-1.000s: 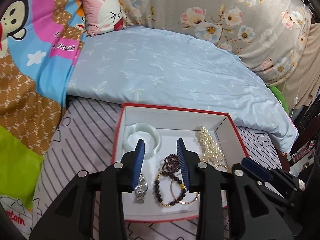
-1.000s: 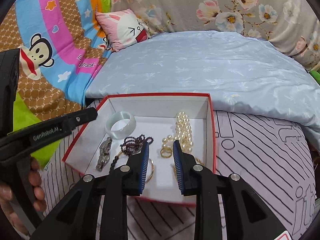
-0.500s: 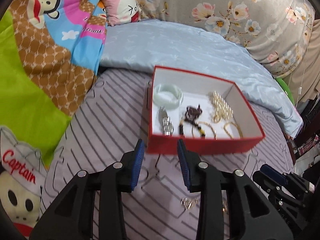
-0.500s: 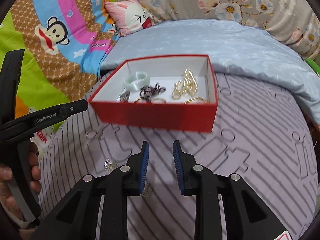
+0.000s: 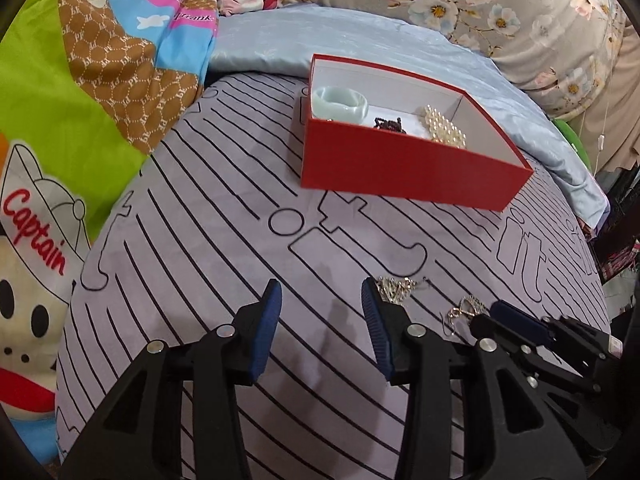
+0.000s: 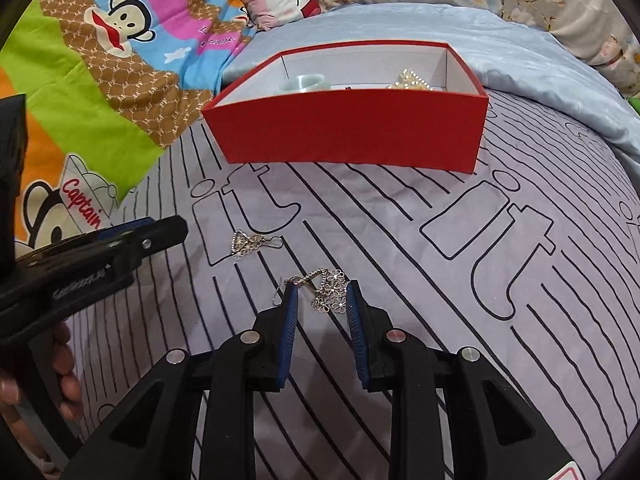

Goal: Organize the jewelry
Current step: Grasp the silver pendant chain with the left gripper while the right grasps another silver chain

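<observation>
Earring (image 6: 330,290) lies between right claw's (image 6: 318,292) open tips.

We saw a bed (image 6: 460,280) covered by a lilac sheet (image 5: 224,240) printed with black lines. On it stood a red box (image 6: 348,136), and nearer the cameras lay two earrings, well apart from the box: a triangular one (image 6: 246,245) and a flower one (image 6: 330,290). A pale blue quilt (image 6: 400,24) lay behind the box, a cartoon blanket (image 5: 100,80) to the left.
</observation>
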Action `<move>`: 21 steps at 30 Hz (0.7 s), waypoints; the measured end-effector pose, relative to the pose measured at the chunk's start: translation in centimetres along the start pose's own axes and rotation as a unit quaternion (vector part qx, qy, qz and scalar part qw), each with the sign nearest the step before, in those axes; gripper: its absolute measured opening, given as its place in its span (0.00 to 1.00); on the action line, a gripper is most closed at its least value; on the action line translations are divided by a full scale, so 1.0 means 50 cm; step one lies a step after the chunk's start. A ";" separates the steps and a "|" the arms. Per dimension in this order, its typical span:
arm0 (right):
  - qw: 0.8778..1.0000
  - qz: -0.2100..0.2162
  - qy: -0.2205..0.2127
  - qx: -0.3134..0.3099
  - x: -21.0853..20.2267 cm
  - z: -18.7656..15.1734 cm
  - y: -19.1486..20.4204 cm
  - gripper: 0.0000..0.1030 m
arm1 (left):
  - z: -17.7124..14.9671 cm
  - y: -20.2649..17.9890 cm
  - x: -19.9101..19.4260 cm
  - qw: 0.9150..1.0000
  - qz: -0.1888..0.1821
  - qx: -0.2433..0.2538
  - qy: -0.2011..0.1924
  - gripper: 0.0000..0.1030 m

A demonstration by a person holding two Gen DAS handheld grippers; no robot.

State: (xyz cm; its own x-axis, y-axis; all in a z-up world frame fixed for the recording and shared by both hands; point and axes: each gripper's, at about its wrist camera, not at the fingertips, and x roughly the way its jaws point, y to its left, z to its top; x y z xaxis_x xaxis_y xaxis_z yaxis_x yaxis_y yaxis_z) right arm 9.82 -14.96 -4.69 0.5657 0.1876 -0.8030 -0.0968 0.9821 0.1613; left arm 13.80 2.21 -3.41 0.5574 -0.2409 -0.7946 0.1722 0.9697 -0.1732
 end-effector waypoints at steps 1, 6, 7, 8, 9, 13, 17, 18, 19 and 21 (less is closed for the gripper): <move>1.000 -0.001 0.002 0.000 0.005 -0.001 0.000 0.24 | -0.002 -0.003 0.000 1.000 0.000 0.002 0.001 0.39; 1.000 -0.006 -0.005 -0.004 0.016 0.002 0.002 0.24 | -0.008 -0.008 0.002 1.000 -0.003 0.005 0.005 0.39; 1.000 -0.006 -0.005 -0.004 0.018 0.003 0.001 0.24 | -0.008 -0.009 0.003 1.000 -0.004 0.004 0.006 0.39; 1.000 -0.008 -0.005 -0.006 0.019 0.006 0.001 0.20 | -0.009 -0.010 0.005 1.000 -0.005 0.005 0.006 0.39; 1.000 -0.012 -0.005 -0.006 0.021 0.009 0.001 0.18 | -0.010 -0.011 0.005 1.000 -0.005 0.006 0.007 0.39; 1.000 -0.006 -0.003 0.005 0.017 0.010 -0.011 0.07 | -0.009 -0.019 0.010 1.000 -0.012 0.008 0.009 0.39; 1.000 -0.005 -0.005 0.016 0.006 0.010 -0.024 0.02 | -0.006 -0.038 0.018 0.999 -0.024 0.014 0.015 0.42; 1.000 -0.004 -0.005 0.018 0.002 0.009 -0.028 0.02 | -0.006 -0.044 0.020 0.999 -0.027 0.017 0.015 0.46; 1.000 -0.004 -0.006 0.021 -0.002 0.009 -0.032 0.02 | -0.006 -0.050 0.022 0.999 -0.029 0.019 0.014 0.48; 1.000 -0.004 -0.009 0.025 -0.009 0.008 -0.039 0.02 | -0.005 -0.063 0.029 0.999 -0.034 0.026 0.016 0.49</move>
State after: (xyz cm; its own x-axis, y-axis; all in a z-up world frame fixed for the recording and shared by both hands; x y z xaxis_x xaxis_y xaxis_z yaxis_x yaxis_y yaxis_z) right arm 10.08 -16.94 -4.43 0.5806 0.1796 -0.7941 -0.0513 0.9815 0.1844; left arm 13.85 -1.17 -4.18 0.5166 -0.3033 -0.8007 0.2514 0.9477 -0.1968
